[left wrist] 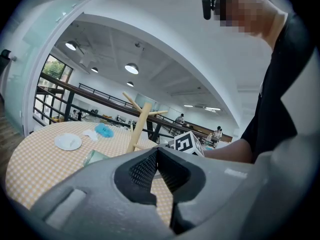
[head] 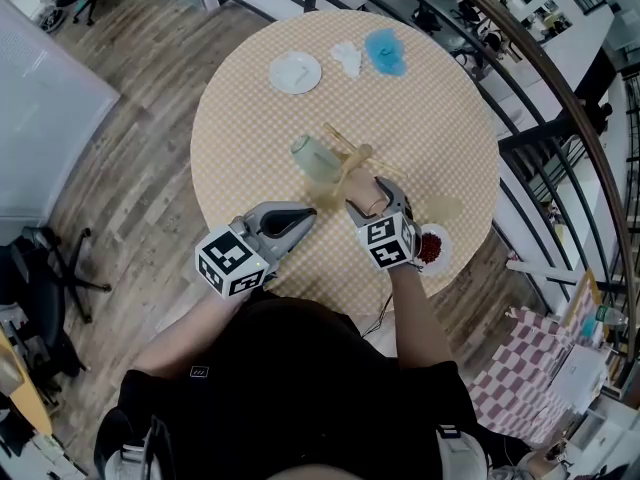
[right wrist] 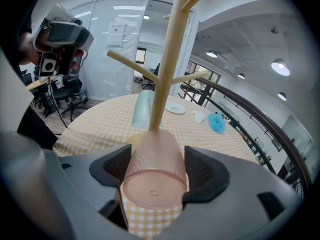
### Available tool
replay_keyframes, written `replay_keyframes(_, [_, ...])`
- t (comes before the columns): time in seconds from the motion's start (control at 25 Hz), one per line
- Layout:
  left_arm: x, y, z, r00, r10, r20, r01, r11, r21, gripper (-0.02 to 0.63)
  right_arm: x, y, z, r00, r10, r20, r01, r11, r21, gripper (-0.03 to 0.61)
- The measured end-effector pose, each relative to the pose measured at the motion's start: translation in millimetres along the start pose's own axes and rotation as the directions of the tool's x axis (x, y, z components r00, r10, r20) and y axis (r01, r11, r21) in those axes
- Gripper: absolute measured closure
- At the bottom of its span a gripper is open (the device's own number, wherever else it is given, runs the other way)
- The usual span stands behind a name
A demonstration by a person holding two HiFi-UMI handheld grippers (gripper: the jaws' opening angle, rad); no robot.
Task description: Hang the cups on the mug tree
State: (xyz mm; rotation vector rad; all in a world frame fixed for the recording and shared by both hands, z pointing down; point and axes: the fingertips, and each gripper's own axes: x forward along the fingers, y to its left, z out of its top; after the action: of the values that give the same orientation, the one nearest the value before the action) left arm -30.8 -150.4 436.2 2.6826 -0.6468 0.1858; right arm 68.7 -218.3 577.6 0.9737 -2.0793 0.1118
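- Two cups: our right gripper (right wrist: 157, 166) clasps the pink cup (right wrist: 150, 184) by its walls, near the mug tree (right wrist: 167, 59) trunk; the green cup (right wrist: 142, 109) sits just beyond.
- Our left gripper (left wrist: 159, 171) is closed and empty.
- We judge the pink cup light, slick plastic; hold mid-wall, gently.

Quick count: one mug tree (right wrist: 167, 59), two cups for sure, a pink cup (right wrist: 152, 169) and a green cup (head: 313, 156), one plate (head: 295, 72), one blue rag (head: 385, 51), one white wad (head: 347, 58), one bowl (head: 448, 249).
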Motion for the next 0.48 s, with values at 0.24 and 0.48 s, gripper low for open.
replay_keyframes(0.24, [-3, 1, -3, 1.0, 0.007, -0.007, -0.007, 1.0, -0.007, 0.607, 9, -5, -11, 0.998, -0.007, -0.062, 0.001, 0.996, -0.094, 0.238])
replay_keyframes(0.48, [-8, 6, -8, 1.0, 0.022, -0.012, -0.022, 1.0, -0.013, 0.607, 18, -15, -13, 0.994, -0.017, -0.107, -0.004, 0.98, -0.197, 0.238])
